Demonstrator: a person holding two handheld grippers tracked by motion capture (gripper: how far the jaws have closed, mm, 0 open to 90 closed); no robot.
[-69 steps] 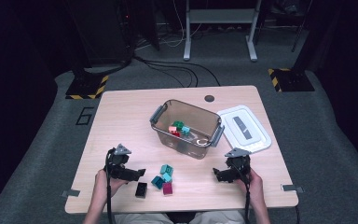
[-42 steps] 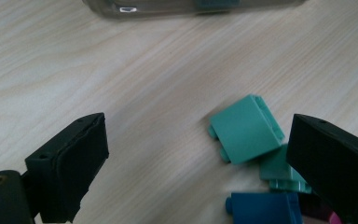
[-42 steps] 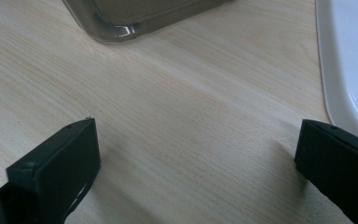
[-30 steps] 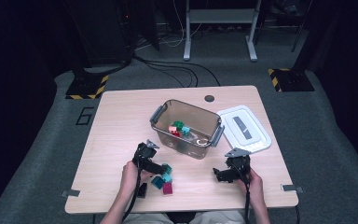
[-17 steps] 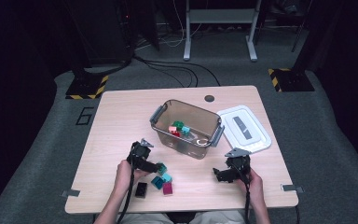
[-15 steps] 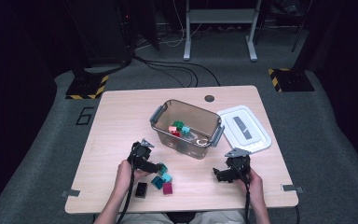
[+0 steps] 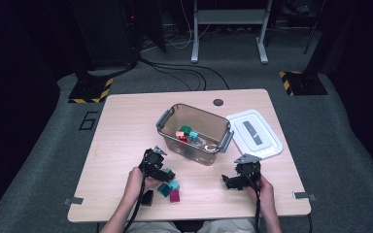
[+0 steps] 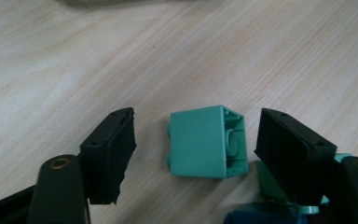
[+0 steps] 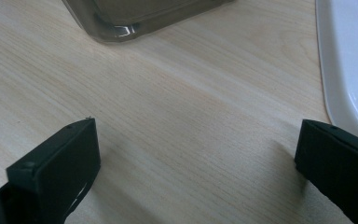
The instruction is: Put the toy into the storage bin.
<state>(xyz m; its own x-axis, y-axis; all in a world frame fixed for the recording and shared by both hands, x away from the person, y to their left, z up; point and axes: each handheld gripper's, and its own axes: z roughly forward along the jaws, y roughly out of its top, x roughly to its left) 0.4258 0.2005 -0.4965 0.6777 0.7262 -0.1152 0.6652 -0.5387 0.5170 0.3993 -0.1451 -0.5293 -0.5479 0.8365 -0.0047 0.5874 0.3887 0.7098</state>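
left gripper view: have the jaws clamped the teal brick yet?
No. The teal brick lies on the table between the left gripper jaws, which have just been closing, with a gap on each side.

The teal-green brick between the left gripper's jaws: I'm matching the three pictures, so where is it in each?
High view: the teal-green brick lies low, left of centre, at the left gripper.
Left gripper view: mid-frame, between the jaws, which have just been closing; gaps remain.
Right gripper view: not in it.
Shared landmark: the clear bin, on the wooden table.
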